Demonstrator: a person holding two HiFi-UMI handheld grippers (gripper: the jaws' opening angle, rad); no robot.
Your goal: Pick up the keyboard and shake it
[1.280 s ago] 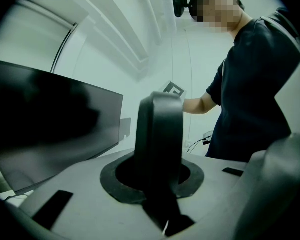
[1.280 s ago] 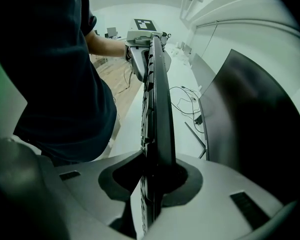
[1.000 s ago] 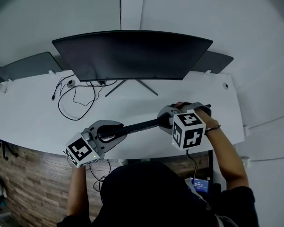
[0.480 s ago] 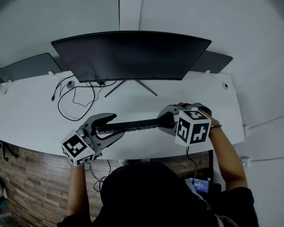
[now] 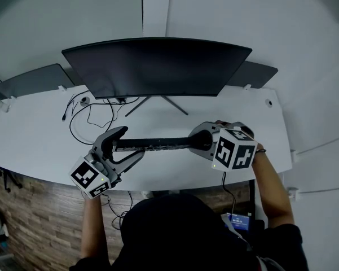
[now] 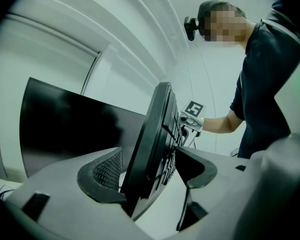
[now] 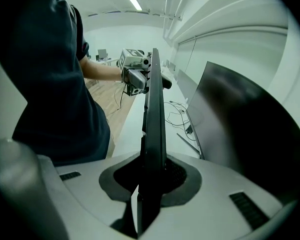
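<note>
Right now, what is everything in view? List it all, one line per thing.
keyboard: one, black, held above the desk between both hand-held grippers
curved monitor: one, black, at the back of the desk
side panels: two, dark grey, behind the monitor's left and right ends
cables: loose tangle, black, on the desk left of the monitor stand
desk: one, white
floor: wood-patterned, below the desk's near edge
left hand-held gripper: grey, shut on the keyboard's left end
right hand-held gripper: grey, shut on the keyboard's right end
</note>
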